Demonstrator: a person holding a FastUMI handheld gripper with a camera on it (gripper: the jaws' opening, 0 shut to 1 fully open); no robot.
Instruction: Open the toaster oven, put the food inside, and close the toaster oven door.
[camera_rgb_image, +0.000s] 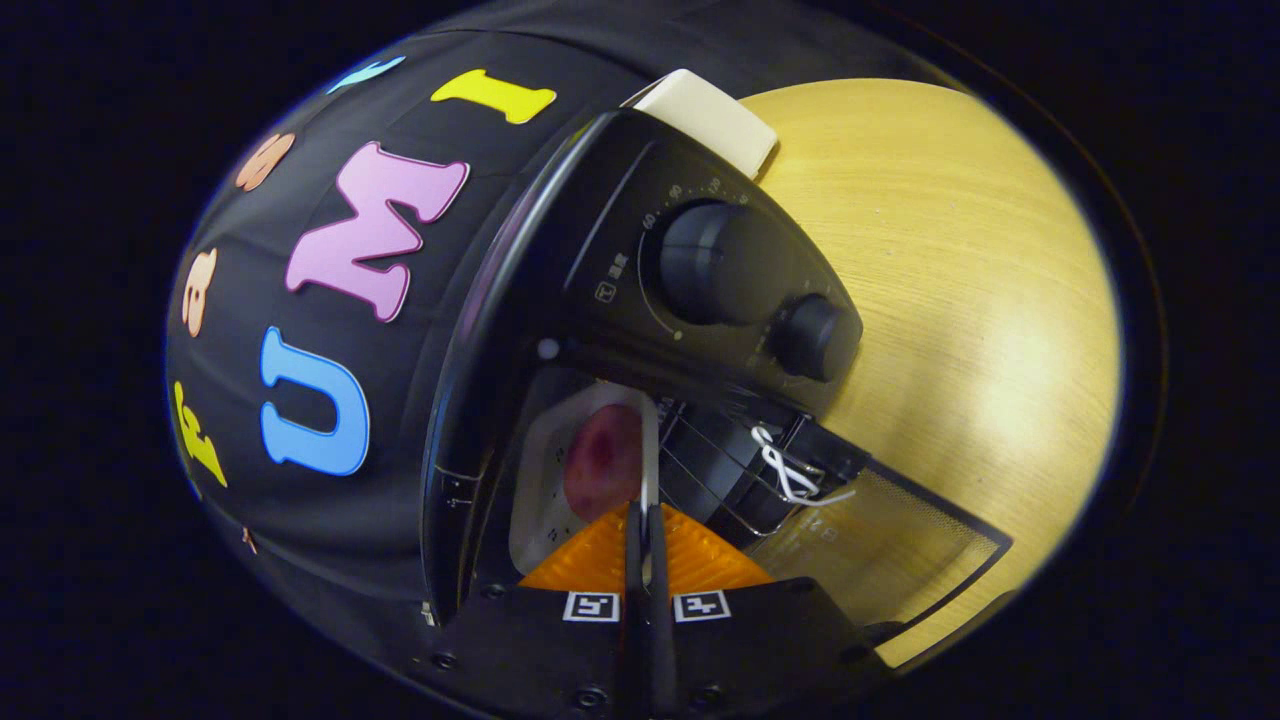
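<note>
Gripper view: jaws (647, 520) pinch plate (545, 470) holding food (603, 460).

Lighting and picture quality: strong fisheye, uneven light.

Brightest area: pale wooden round tabletop (960, 300), from 1 to 4 o'clock, warm and evenly lit, grain sharp. Glossy black toaster oven (640, 250): soft glare streak along its curved edge at 10 o'clock, one small bright dot below. Oven interior dim, reddish food on white plate (605, 460) slightly soft. Heavy barrel distortion bends straight lines toward the rim; the rim darkens and blurs.
</note>
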